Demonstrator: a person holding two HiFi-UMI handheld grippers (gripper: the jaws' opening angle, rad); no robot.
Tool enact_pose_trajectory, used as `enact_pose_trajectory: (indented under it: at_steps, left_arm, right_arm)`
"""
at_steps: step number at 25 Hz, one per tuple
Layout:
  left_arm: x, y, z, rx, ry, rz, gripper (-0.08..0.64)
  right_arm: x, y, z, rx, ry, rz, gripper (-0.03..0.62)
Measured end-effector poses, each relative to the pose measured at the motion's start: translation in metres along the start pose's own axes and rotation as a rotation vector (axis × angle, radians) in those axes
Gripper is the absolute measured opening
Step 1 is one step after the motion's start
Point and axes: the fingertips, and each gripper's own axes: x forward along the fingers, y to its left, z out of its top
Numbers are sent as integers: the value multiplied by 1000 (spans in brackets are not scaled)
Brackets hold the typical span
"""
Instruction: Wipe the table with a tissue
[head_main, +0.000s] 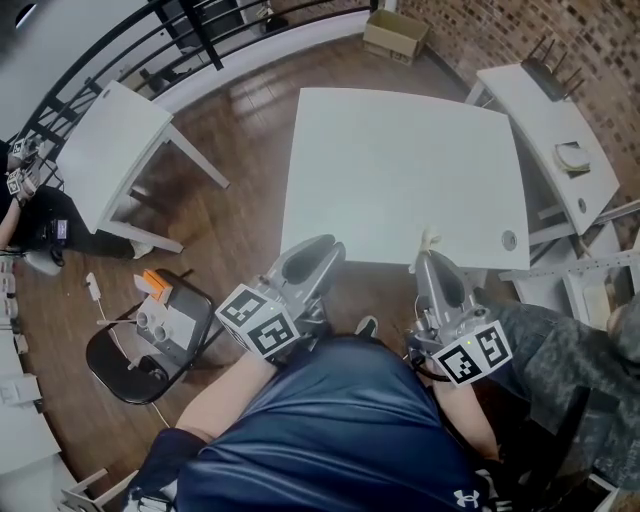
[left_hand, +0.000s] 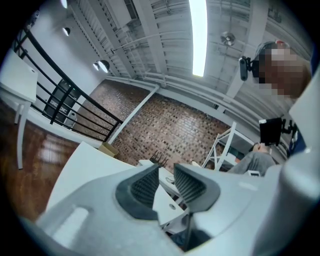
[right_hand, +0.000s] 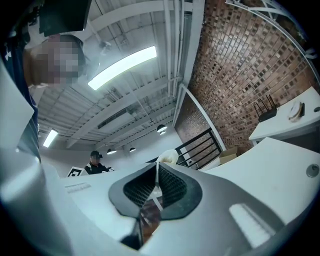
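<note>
The white square table (head_main: 400, 170) stands in front of me, its top bare. My right gripper (head_main: 432, 262) is held at the table's near edge, tilted upward, and is shut on a white tissue (head_main: 430, 240). In the right gripper view a thin fold of the tissue (right_hand: 167, 157) runs between the ribbed pads and pokes out past the tips of the right gripper (right_hand: 157, 172). My left gripper (head_main: 305, 262) hovers at the near edge to the left. Its jaws (left_hand: 166, 172) stand slightly apart with nothing between them.
A second white table (head_main: 115, 135) stands to the left and a long one (head_main: 550, 130) to the right with small items on it. A cardboard box (head_main: 395, 35) sits beyond the table. A black chair (head_main: 150, 335) holding gear is at my left. A person (head_main: 25, 200) sits at the far left.
</note>
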Motion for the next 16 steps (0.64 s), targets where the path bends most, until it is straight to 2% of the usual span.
enact_pose_trajectory:
  at_steps: [16]
  left_arm:
    - [-3, 23, 5, -28, 6, 8, 95]
  right_arm:
    - [23, 5, -8, -3, 20, -7, 18]
